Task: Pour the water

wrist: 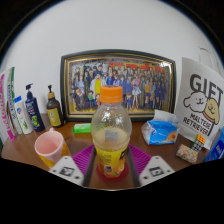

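Starting at the left, we are seeing tubes (14, 115) and two pump bottles (42, 108) standing at the back of the bench (25, 148), and a pink cup (48, 147) sitting just left of the fingers. Our hand-held gripper (111, 162) is pinching the bottle (111, 135) with the orange cap; both purple pads (83, 159) are pressing its sides, holding it upright between them. Behind it a framed group photo (118, 84) is leaning. To the right are lying a blue packet (160, 130) and a white gift bag (198, 108).
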Motion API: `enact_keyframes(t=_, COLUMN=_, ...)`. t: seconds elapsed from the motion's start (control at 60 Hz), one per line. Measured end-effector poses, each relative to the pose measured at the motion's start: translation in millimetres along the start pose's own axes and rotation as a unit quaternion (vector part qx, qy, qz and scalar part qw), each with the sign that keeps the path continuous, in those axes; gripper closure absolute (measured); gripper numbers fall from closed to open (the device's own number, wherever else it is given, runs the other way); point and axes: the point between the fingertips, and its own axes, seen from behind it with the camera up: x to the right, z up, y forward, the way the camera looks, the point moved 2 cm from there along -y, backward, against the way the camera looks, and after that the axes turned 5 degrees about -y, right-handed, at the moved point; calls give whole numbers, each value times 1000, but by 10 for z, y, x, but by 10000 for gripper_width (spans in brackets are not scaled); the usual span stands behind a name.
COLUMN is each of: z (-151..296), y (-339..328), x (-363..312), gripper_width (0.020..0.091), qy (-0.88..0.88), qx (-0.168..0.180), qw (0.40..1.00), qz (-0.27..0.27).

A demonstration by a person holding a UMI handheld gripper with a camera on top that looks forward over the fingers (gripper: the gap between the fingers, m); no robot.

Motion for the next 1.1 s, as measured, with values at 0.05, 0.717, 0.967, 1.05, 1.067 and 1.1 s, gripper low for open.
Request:
enact_keyframes(t=0.05, z=-37, y=-42, x=-4, gripper_width=304, qy=0, qx=-13, qw=1000, qz=-2)
enact_keyframes(t=0.717, z=49, y=-3537, x=-954, gripper_width=247, qy=10, qx=-108, qw=990, qz=-86)
enact_keyframes(t=0.967, z=63, y=-4117, x=-1027, gripper_width=249, qy=16, qx=-103, qw=989, qz=-101)
enact_keyframes(t=1.05, z=5, y=-4175, x=-952, gripper_width=250, qy=18, qx=-107, qw=988, qz=-106)
enact_keyframes(t=1.067, z=2, y=-4181, x=-950, gripper_width=251, qy=19, qx=-107, qw=989, qz=-105)
enact_keyframes(t=1.1, z=6, y=-4192, x=-941, gripper_width=252, qy=20, qx=-106, qw=989, qz=-104)
